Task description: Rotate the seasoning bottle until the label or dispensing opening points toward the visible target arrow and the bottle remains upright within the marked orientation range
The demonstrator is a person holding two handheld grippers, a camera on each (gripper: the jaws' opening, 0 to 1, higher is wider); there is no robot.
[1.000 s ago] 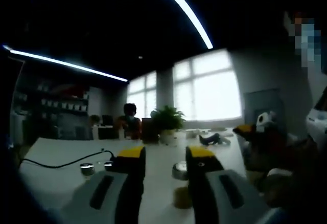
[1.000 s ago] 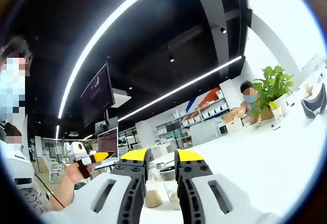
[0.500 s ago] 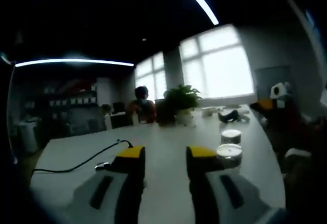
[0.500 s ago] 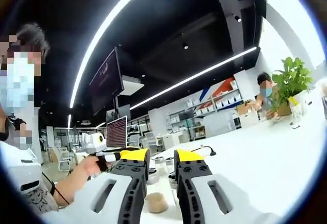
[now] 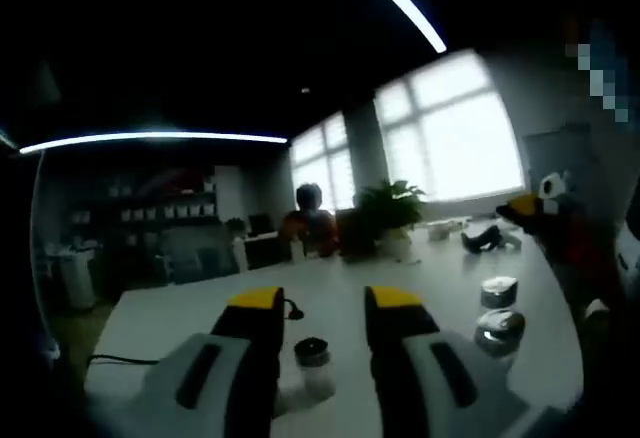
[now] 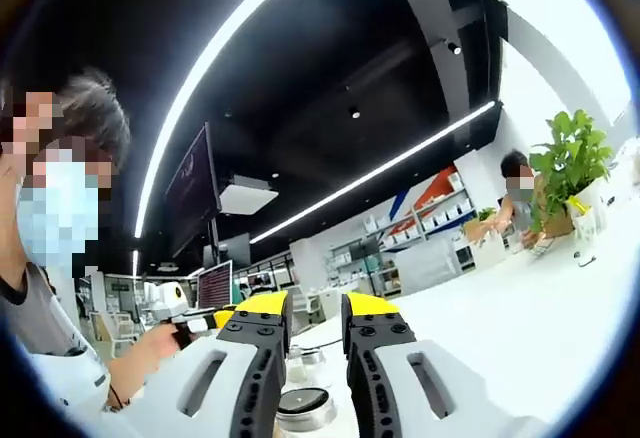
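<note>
A small clear seasoning bottle (image 5: 313,366) with a dark cap stands upright on the white table (image 5: 200,308), in line with the gap of my left gripper (image 5: 325,303) and a little beyond its yellow tips. That gripper is open and holds nothing. Two jars with shiny metal lids (image 5: 499,325) stand further right. My right gripper (image 5: 528,206) shows at the right edge. In the right gripper view my right gripper (image 6: 316,308) stands with a narrow gap and nothing in it. A metal-lidded jar (image 6: 305,406) sits low between its jaws. A hand carries my left gripper (image 6: 190,315) at the left.
A black cable (image 5: 112,361) lies on the table's left side. A potted plant (image 5: 390,210) and a seated person (image 5: 310,220) are at the far end. The person holding the grippers (image 6: 60,258) is at the left of the right gripper view.
Both cameras have swung. The small dark-capped bottle has come into the left gripper view between the jaws. In the right gripper view a brown-filled bottle has given way to a metal lid.
</note>
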